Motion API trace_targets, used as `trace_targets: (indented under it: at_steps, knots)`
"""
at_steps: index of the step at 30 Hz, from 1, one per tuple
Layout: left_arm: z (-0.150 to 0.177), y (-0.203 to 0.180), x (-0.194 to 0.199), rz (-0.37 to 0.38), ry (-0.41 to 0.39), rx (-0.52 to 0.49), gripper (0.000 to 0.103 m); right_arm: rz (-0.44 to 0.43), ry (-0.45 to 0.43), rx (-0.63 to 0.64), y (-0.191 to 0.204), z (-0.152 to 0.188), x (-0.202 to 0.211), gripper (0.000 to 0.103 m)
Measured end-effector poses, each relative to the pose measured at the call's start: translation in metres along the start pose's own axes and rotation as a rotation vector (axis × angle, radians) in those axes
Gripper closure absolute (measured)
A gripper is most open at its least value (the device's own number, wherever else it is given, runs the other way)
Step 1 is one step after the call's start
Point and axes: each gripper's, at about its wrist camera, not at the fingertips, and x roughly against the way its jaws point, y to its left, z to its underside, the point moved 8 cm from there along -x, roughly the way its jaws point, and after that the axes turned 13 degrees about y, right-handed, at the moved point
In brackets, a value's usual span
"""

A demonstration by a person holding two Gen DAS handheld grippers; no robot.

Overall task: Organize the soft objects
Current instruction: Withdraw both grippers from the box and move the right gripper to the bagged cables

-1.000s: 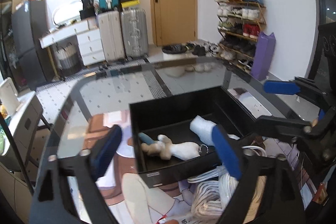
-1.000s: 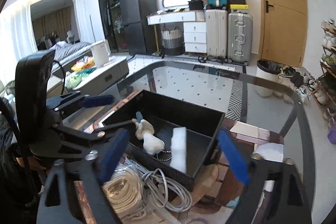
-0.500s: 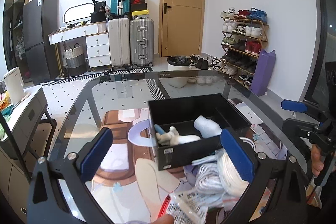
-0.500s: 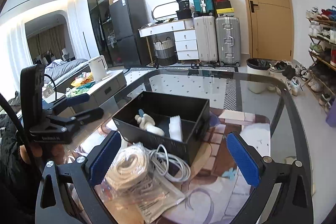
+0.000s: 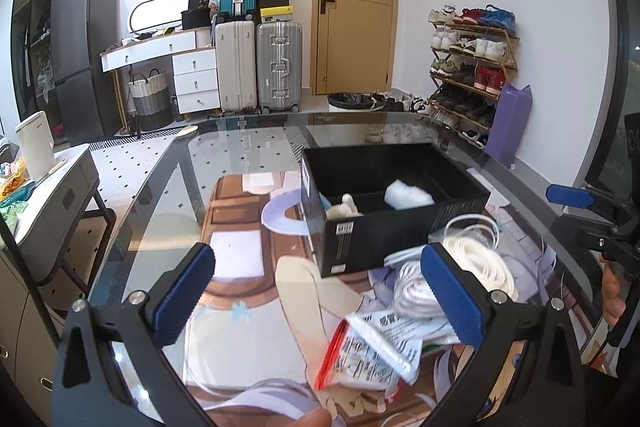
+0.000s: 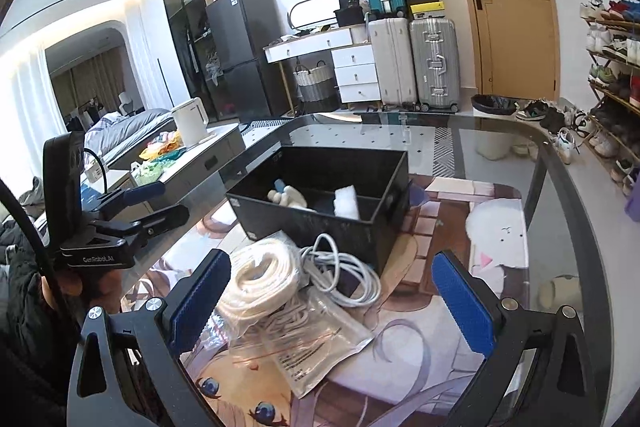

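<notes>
Left gripper (image 5: 320, 291) gapes empty — black box (image 5: 394, 223) beyond holds plush toy (image 5: 345, 207).

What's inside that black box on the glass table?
Inside the black box lie a small cream plush toy with a blue part and a white fluffy wad. The near wall hides the box floor just behind it, so anything lying there cannot be seen.

Both tools were black angular frames; the left gripper (image 5: 318, 301) and right gripper (image 6: 332, 307) carried blue textured pads, silver screws, white "GenRobot.AI" lettering and a black cable
</notes>
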Motion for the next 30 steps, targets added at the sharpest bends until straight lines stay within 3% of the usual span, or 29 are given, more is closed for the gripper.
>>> trace_targets:
  at_steps: [30]
  knots:
    - [0.023, -0.004, -0.020, 0.031, 0.092, -0.022, 0.000, -0.086, 0.136, 0.076, 0.058, 0.017, -0.051, 0.001]
